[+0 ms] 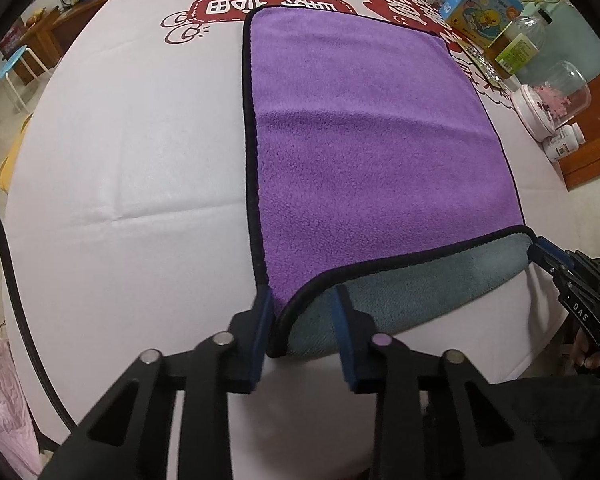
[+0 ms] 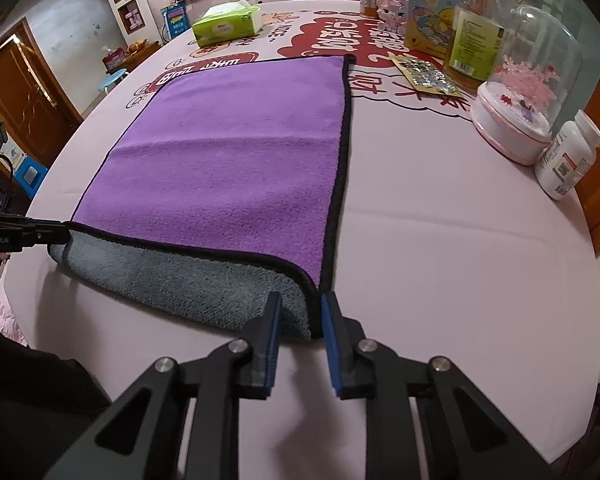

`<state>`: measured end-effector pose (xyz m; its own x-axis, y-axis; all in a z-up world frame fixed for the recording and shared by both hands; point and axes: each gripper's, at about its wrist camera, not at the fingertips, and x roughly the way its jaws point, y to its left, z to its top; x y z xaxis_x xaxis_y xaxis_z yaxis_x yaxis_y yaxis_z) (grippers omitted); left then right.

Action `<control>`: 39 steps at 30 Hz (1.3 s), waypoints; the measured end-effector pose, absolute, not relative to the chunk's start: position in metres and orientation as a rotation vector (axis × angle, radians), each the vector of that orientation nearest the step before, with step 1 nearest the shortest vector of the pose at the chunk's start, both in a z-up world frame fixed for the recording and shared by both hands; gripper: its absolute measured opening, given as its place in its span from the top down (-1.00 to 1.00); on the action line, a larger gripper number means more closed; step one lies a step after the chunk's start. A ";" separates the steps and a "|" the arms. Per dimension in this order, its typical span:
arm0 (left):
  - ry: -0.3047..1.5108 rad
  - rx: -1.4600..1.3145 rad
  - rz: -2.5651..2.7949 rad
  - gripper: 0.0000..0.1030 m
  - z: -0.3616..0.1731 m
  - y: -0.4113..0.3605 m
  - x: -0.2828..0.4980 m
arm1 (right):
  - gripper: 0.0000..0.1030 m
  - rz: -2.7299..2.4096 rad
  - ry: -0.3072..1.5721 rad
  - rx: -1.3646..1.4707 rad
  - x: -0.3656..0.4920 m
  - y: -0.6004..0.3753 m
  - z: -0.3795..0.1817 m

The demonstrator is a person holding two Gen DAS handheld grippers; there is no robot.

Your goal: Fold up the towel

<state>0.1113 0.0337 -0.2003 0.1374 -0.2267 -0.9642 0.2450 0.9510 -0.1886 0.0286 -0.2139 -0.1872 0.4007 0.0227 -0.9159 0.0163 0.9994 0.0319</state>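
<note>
A purple towel (image 1: 360, 132) with a black hem and grey underside lies flat on the table; it also shows in the right wrist view (image 2: 236, 148). Its near edge is lifted and curled, showing the grey underside (image 1: 412, 280). My left gripper (image 1: 302, 300) has its jaws apart around the towel's near left corner. My right gripper (image 2: 298, 304) has its jaws apart around the near right corner. The right gripper also shows at the right edge of the left wrist view (image 1: 540, 250). The left gripper shows at the left edge of the right wrist view (image 2: 62, 232).
The pink tablecloth (image 2: 440, 240) has red print at the far end. A green tissue box (image 2: 226, 24) stands at the back. On the right stand a pink domed ornament (image 2: 524, 92), a white pill bottle (image 2: 568, 156), a clear bottle (image 2: 478, 28) and a blue box (image 2: 432, 12).
</note>
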 end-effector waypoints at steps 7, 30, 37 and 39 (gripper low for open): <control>1.405 -0.001 -0.345 0.77 -0.203 0.039 0.110 | 0.85 -0.013 1.157 0.037 0.027 -0.215 -0.186; 1.348 0.042 -0.372 0.92 -0.167 0.030 0.122 | 0.94 -0.009 1.126 0.036 0.038 -0.218 -0.161; 1.285 0.075 -0.364 0.92 -0.129 0.026 0.147 | 0.94 0.008 1.044 0.023 0.062 -0.222 -0.127; 1.264 0.079 -0.359 0.92 -0.119 0.025 0.156 | 0.94 0.010 1.019 0.017 0.070 -0.223 -0.118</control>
